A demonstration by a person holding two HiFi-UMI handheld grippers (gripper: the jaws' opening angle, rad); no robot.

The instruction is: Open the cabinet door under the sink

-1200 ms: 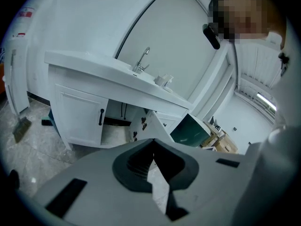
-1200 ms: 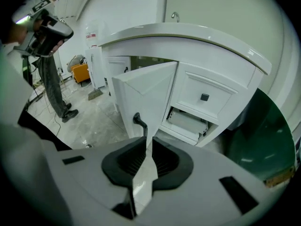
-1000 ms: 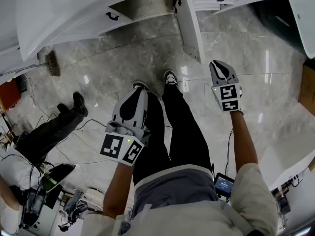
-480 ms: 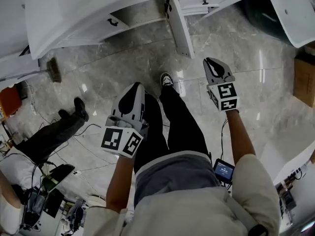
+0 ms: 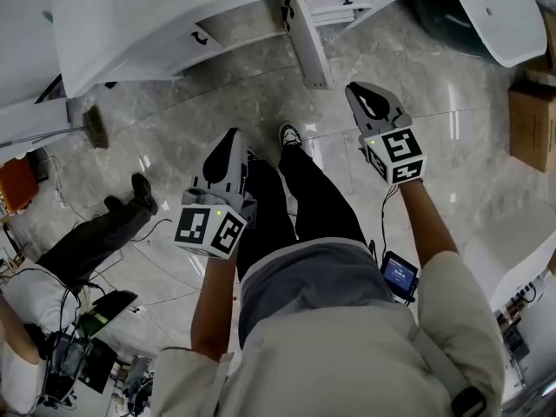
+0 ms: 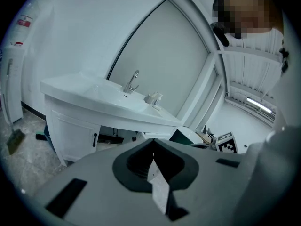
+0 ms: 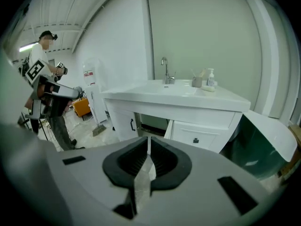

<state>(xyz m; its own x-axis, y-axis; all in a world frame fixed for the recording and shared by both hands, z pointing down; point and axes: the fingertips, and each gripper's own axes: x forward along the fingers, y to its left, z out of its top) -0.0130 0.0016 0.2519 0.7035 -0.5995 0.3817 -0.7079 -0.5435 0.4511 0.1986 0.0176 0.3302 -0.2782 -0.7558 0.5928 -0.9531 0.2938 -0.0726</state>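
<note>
The white sink cabinet (image 5: 174, 50) lies along the top of the head view. One door (image 5: 309, 42) stands swung out toward me, with a dark opening (image 5: 248, 20) beside it. The door on the left (image 5: 187, 46), with a black handle, is closed. My left gripper (image 5: 233, 137) hangs shut above my left leg, well short of the cabinet. To the right of the swung door my right gripper (image 5: 355, 89) is shut too, apart from it. Neither holds anything. The right gripper view shows the basin and tap (image 7: 165, 69), the opening (image 7: 153, 121) and a knobbed drawer (image 7: 196, 140).
A broom (image 5: 91, 124) leans at the left, near another person's legs (image 5: 95, 233) and floor cables (image 5: 52, 354). A cardboard box (image 5: 530, 111) sits at the right edge. A white and dark green tub (image 5: 469, 11) stands right of the cabinet. A second person (image 7: 40, 69) stands far left.
Both grippers have drifted up the picture toward the cabinet as I step forward. Their jaws stay shut and the cabinet door stays swung out.
</note>
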